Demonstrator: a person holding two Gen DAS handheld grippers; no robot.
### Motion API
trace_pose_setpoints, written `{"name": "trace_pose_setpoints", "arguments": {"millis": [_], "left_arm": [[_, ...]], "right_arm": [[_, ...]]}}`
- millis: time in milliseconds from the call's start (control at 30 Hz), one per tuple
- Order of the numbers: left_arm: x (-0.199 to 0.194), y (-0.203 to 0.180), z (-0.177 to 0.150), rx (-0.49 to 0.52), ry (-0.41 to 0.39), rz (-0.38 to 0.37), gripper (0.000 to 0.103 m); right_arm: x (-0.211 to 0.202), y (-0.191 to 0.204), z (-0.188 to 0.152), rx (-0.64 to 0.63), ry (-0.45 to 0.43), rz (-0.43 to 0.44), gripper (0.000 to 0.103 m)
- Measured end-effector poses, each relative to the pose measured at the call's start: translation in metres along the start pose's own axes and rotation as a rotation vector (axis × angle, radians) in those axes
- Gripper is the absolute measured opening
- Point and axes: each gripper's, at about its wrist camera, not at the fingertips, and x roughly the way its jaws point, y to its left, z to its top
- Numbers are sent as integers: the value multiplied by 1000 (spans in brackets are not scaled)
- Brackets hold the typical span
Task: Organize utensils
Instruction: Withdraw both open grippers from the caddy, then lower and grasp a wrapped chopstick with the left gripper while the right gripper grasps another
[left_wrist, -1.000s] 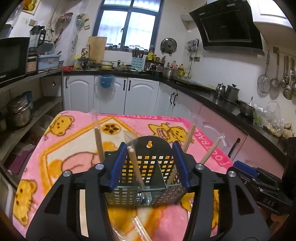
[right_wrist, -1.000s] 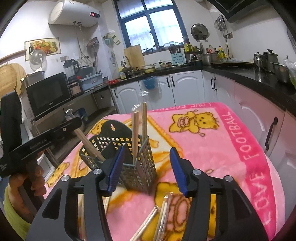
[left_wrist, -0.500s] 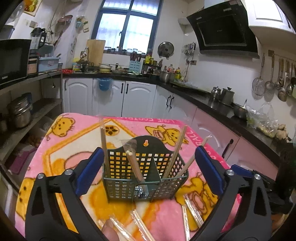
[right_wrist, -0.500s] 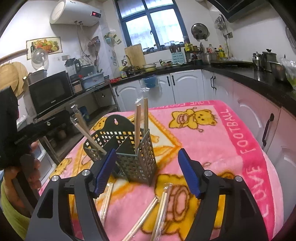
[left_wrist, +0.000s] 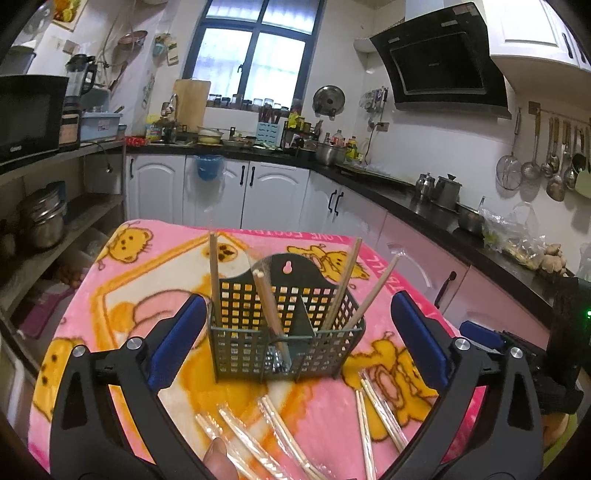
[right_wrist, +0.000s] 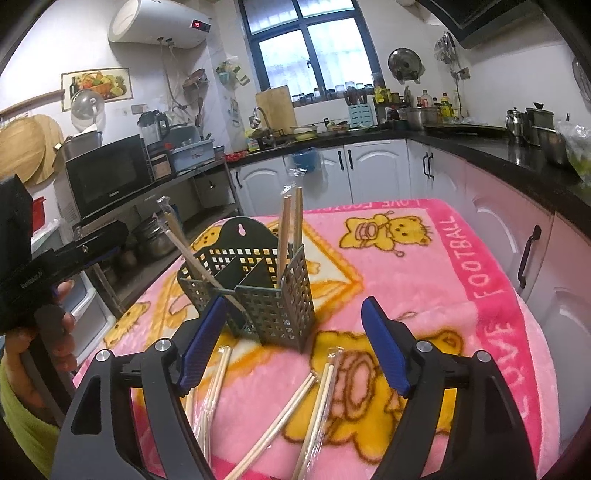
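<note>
A dark green perforated utensil caddy (left_wrist: 284, 332) stands on the pink bear blanket (left_wrist: 122, 295), with several wrapped wooden chopsticks (left_wrist: 269, 314) standing in its compartments. More wrapped chopstick pairs (left_wrist: 376, 406) lie flat on the blanket in front of it. My left gripper (left_wrist: 295, 339) is open wide and empty, its blue pads on either side of the caddy but apart from it. In the right wrist view the caddy (right_wrist: 258, 295) stands ahead, and loose chopsticks (right_wrist: 314, 398) lie between the fingers. My right gripper (right_wrist: 295, 343) is open and empty, just short of the caddy.
The left hand-held gripper (right_wrist: 55, 266) shows at the left of the right wrist view; the right one (left_wrist: 517, 350) shows at the right of the left view. The blanket's right edge (right_wrist: 532, 350) drops off toward pink cabinets. Kitchen counters lie beyond.
My left gripper opened, let go of the caddy and backed away. My right gripper opened wider and drew back slightly. The caddy stays put on the blanket.
</note>
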Motion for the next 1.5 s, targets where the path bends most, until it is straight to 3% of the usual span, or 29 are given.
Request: {"name": "trace_pose_setpoints", "arguments": {"millis": [600,1500], "left_arm": [[-9,6,-32,-21,55,49,92],[14,30,-91,-71,223,120,92]], "right_arm": [[-13,3,-17,-40,18,-4,74],[4,16,-60,-99,149,10,74]]}}
